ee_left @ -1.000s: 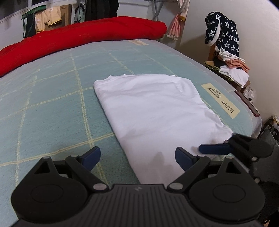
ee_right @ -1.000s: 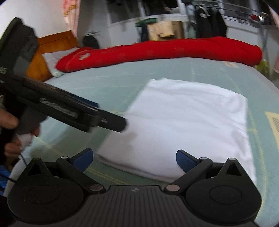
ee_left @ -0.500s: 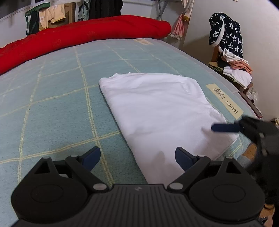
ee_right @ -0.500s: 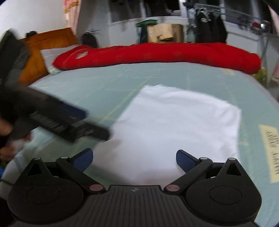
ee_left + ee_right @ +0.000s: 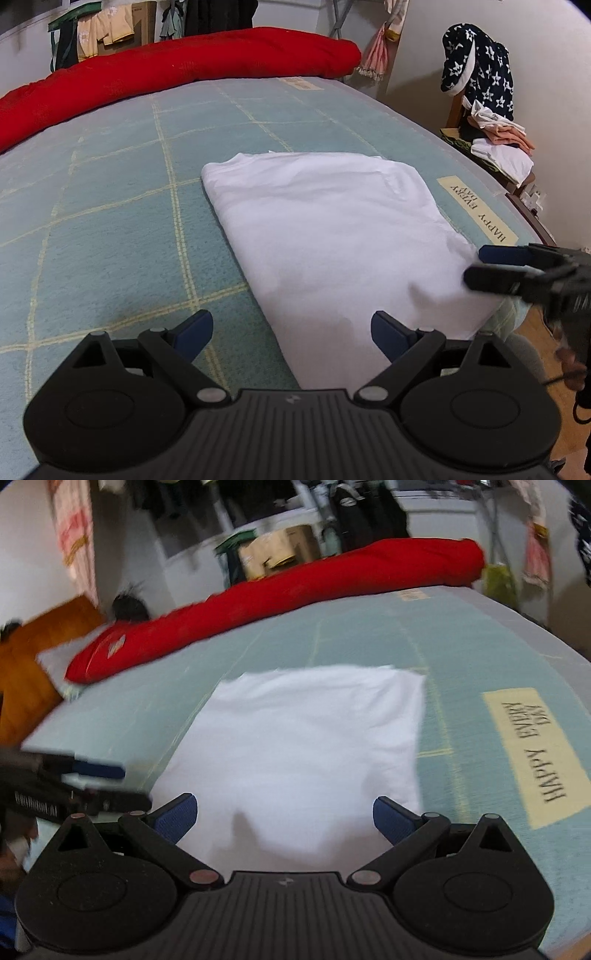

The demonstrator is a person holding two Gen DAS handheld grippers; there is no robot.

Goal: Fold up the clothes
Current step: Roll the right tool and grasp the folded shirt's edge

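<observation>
The left gripper (image 5: 291, 330) was nearest in the left wrist view, its blue-padded fingers spread wide and holding nothing. It hovered over the near left corner of the folded white garment (image 5: 325, 236), one finger above the bed cover and the other above the cloth.

The right gripper (image 5: 284, 814) was likewise spread wide and empty. It was poised above the near edge of the same garment (image 5: 306, 746). In the left wrist view, the right gripper (image 5: 495, 264) appeared from the side at the garment's near right corner. Whether its fingertips touched the cloth could not be determined.

The garment lay flat as a rectangle on the pale green checked bed cover (image 5: 110, 229), close to the near right edge of the bed. A small fold of cloth stood raised near its near edge.

Just beside the garment's right edge, a cream label (image 5: 532, 753) on the cover read "HAPPY EVERY DAY".

Beyond the garment, a long red duvet (image 5: 166, 77) lay rolled along the far side of the bed. A wooden headboard (image 5: 26, 672) and a pale pillow stood at one end of it.

Farther right, off the bed, a chair carried a navy star-patterned garment (image 5: 480, 74) and a pile of folded clothes (image 5: 498, 147). Hanging clothes lined the far wall.
</observation>
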